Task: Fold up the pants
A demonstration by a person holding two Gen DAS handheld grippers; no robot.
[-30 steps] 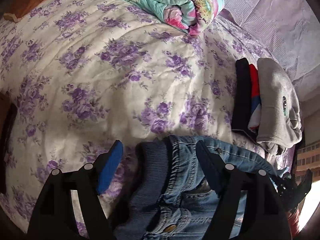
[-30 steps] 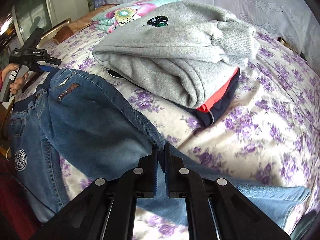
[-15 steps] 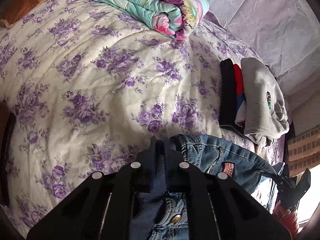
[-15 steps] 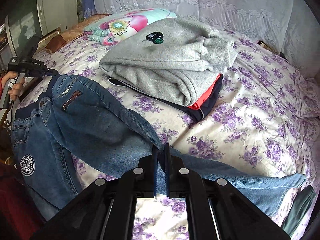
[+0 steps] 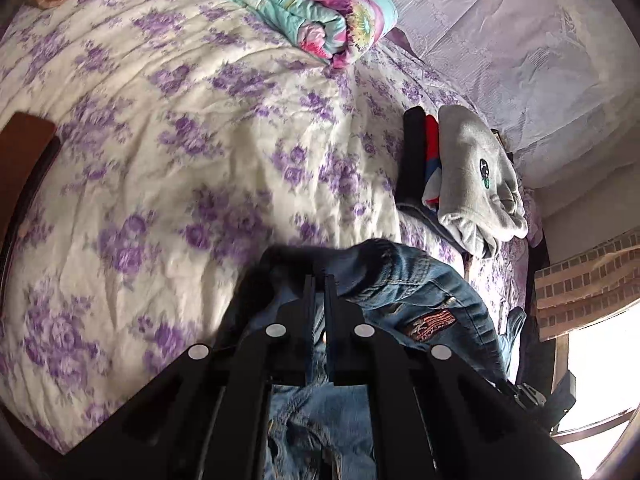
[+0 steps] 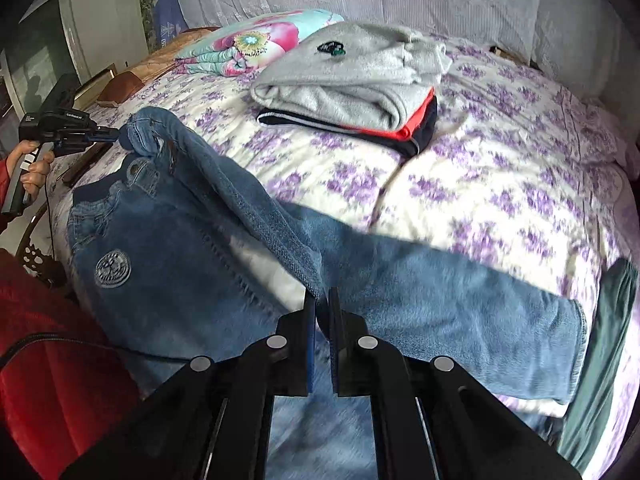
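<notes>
Denim jeans lie across the near edge of the bed, waist toward the left side and one leg stretched out to the right. The left gripper points forward over the bedspread, its black fingers pressed together on the dark waistband, which is lifted clear of the cover. From the right wrist view that same gripper is held level in a bare hand, pinching the bunched top corner of the jeans. The right gripper sits low and level, fingers clamped on the folded side seam, with the raised denim running as a ridge from it up to the left gripper. A grey sweater tops a stack of folded clothes further back on the bed, well apart from the jeans. A flowered quilt lies rolled near the head of the bed.
</notes>
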